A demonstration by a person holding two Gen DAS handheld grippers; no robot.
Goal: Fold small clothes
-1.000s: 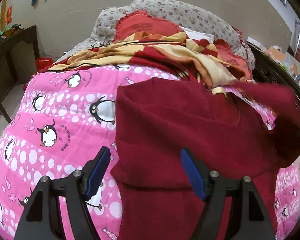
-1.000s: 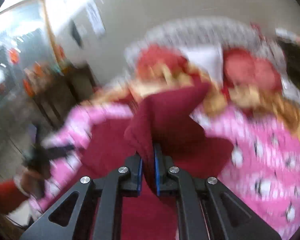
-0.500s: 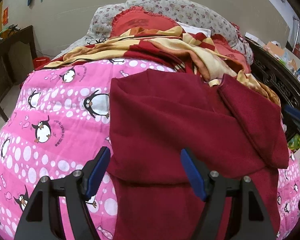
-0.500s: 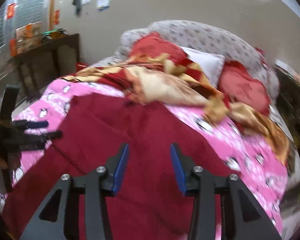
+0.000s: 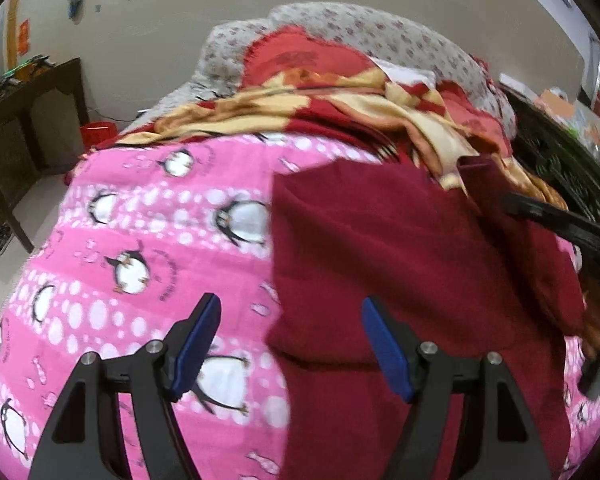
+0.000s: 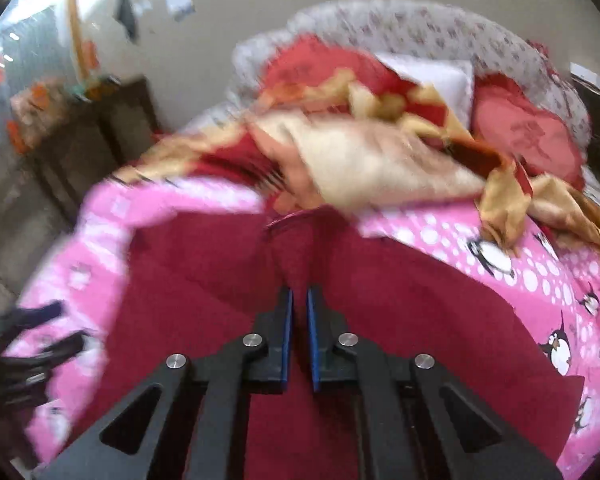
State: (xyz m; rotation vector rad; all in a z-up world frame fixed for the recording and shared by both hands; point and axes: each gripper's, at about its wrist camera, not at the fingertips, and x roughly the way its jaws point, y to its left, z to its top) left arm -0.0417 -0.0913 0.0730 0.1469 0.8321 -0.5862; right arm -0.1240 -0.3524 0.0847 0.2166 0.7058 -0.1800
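- The dark red garment [image 5: 400, 264] lies on the pink penguin bedspread [image 5: 140, 240] of the bed, at the near end, with the crumpled red-and-yellow blanket [image 5: 340, 104] touching its far edge toward twelve o'clock.
- The right gripper [image 6: 299, 320] has just closed its fingers; they are clenched on a raised ridge of the garment's cloth, which shows between the blue pads.
- The left gripper [image 5: 292, 344] hangs with fingers released and wide, straddling the garment's nine o'clock edge; nothing is between them.
- To do this fold well, I judge the right side should carry its pinch across toward nine o'clock, low and steady, while the left side pins the near edge so the body does not drag.
- The garment's long axis seems to run six to twelve, though blur leaves its neck end uncertain.
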